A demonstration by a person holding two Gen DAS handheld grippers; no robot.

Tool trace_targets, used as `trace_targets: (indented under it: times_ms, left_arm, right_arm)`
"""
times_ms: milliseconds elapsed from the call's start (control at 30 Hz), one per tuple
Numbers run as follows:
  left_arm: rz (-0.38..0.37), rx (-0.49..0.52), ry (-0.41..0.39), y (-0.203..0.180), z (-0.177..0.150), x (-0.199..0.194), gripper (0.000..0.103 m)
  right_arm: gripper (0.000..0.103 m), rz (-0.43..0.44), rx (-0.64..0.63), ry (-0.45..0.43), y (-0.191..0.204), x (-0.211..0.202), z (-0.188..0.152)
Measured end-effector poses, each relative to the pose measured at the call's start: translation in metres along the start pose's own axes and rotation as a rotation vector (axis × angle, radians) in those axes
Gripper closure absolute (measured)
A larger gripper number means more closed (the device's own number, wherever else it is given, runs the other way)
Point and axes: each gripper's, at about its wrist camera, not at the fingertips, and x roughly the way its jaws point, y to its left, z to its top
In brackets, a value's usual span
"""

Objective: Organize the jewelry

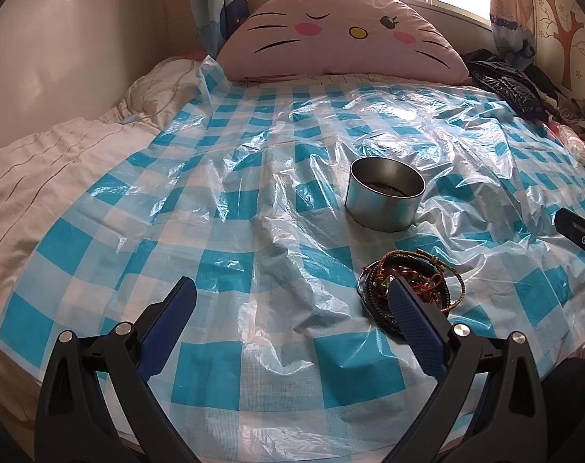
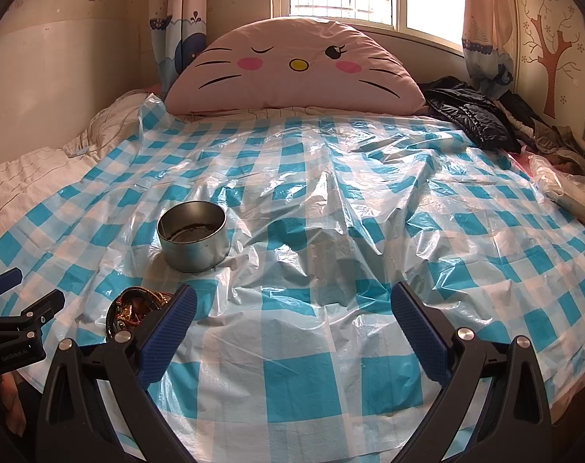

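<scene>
A pile of braided bracelets and cords (image 1: 412,283) lies on the blue-checked plastic sheet, partly behind my left gripper's right finger. It also shows in the right wrist view (image 2: 136,310), at the lower left beside my right gripper's left finger. A round metal tin (image 1: 385,198) stands open just beyond the pile, with something dark at its bottom; it shows in the right wrist view too (image 2: 194,235). My left gripper (image 1: 292,332) is open and empty, left of the pile. My right gripper (image 2: 292,333) is open and empty, right of the pile.
The plastic sheet (image 1: 222,208) covers a bed and is crinkled. A pink cat-face pillow (image 2: 292,65) leans at the head. A black jacket (image 2: 470,115) and other clothes lie at the far right. White bedding (image 1: 49,169) lies at the left.
</scene>
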Motion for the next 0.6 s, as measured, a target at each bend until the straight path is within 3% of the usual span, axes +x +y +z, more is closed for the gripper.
trace_targets:
  times_ms: [267, 400, 600]
  left_arm:
    - [-0.009, -0.004, -0.004, 0.002, 0.0, -0.001, 0.007]
    - [-0.05, -0.04, -0.013, 0.009, 0.0, -0.002, 0.007]
    - [-0.066, -0.079, -0.005, 0.017, 0.0, 0.0, 0.007]
  right_arm:
    - [0.007, 0.011, -0.009, 0.0, 0.001, -0.001, -0.001]
    - [0.007, 0.134, -0.056, 0.021, 0.009, 0.001, 0.001]
    - [0.007, 0.319, -0.13, 0.127, 0.03, 0.02, 0.001]
